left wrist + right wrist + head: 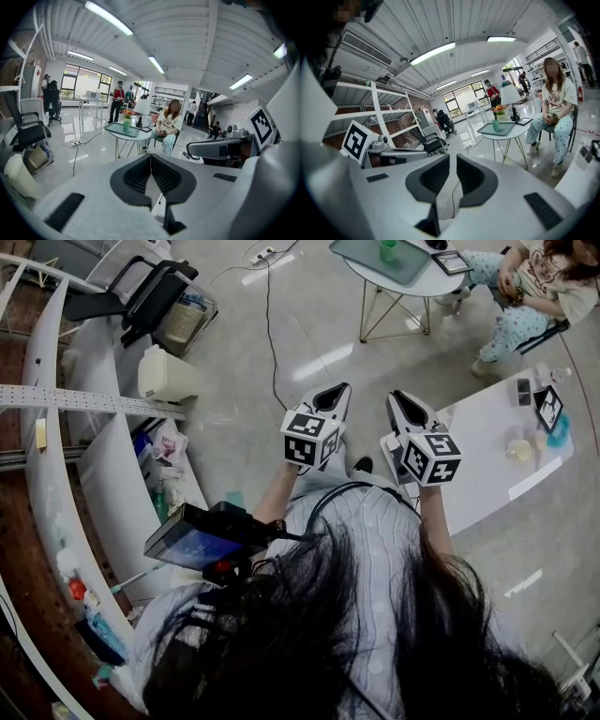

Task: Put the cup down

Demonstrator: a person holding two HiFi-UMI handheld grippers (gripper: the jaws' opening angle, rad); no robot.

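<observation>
A green cup (388,249) stands on a teal tray (361,254) on a small round table at the far side of the floor. Both gripper views show this cup (126,124) (496,125) well ahead of the jaws. My left gripper (339,390) (151,157) is held in the air over the floor, shut, with nothing in it. Beside it, my right gripper (396,397) (453,157) has its jaws drawn together to a thin slit and is also empty. Neither gripper is near the cup.
A person (525,287) sits beside the round table, and a tablet (452,261) lies on it. A white table (497,456) is at my right. Shelving, a white bin (167,376) and an office chair (141,292) line the left. A cable (270,334) runs across the floor.
</observation>
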